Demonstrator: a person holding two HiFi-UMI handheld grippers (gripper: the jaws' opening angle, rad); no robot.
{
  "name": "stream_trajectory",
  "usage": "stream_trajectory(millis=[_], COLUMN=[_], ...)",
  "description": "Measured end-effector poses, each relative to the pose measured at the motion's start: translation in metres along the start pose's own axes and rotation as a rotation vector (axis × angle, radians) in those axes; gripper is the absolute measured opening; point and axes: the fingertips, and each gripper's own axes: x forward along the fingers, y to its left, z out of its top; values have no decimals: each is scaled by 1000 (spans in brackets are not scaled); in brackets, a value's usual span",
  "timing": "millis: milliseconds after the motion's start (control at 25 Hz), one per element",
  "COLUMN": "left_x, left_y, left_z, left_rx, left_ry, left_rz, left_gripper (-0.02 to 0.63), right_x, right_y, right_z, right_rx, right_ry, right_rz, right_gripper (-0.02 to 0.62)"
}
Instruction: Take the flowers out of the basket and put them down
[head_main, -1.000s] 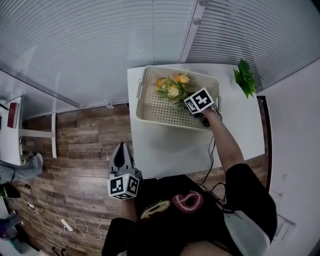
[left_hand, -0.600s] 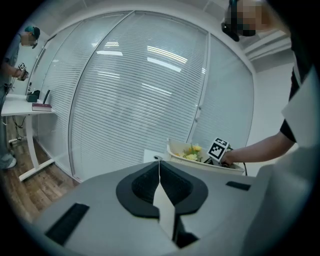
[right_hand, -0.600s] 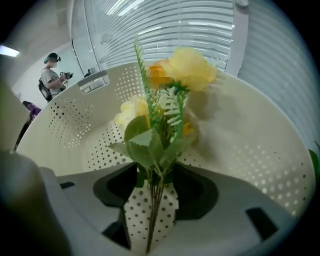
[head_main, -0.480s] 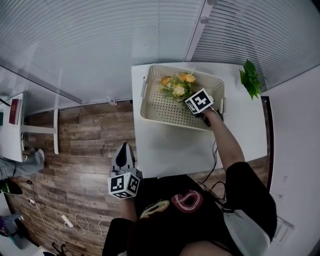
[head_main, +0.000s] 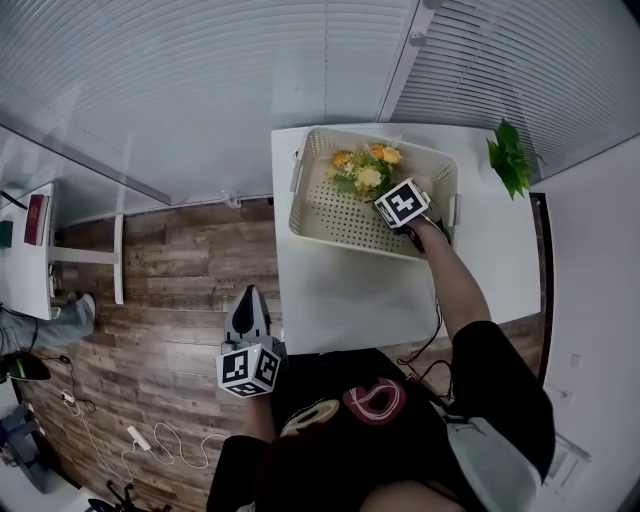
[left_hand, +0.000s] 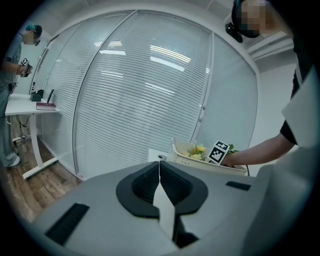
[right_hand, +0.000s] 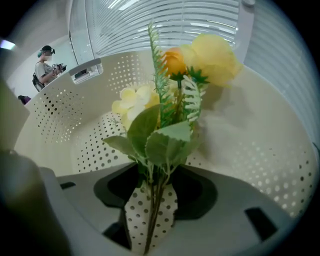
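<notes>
Well off to the near left of the basket (head_main: 330, 215), past the edge of the white surface (head_main: 340, 300) and over the wooden floor (head_main: 170, 280), the left gripper (head_main: 248, 300) is hovering with its jaws resting together and empty. The basket, cream plastic with rows of small holes in its floor and walls, is sitting on the far part of the surface. Inside it, toward its far right corner, the flowers (head_main: 365, 172) are lying: a small bunch of yellow and orange blooms with a fern sprig and broad green leaves. The right gripper (right_hand: 156, 182) is reaching down into the basket from its near right side, its jaws standing apart on either side of the bunch's thin stems. They have just been closing in a little, yet the holed basket floor is showing in the gap on both sides of the stems, so the pads are not pressing on them. The person's forearm (head_main: 455, 285) is crossing the basket's near right rim behind that gripper. Beyond the basket's right wall, a small green plant (head_main: 512, 160) is standing on the same surface.
</notes>
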Motion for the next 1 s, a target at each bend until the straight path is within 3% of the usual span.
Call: stream_trajectory(millis=[520, 1000], left_x=[0, -4], left_y=[2, 5], left_z=[8, 5], left_rx=[-9, -12], left_ry=[-20, -34], left_rz=[3, 20], left_gripper=[18, 18], right_x=[2, -6], right_y=[-5, -3], right_z=[2, 11], right_rx=[62, -16], right_ry=[-64, -132], right_rz=[-23, -60], right_gripper=[120, 54])
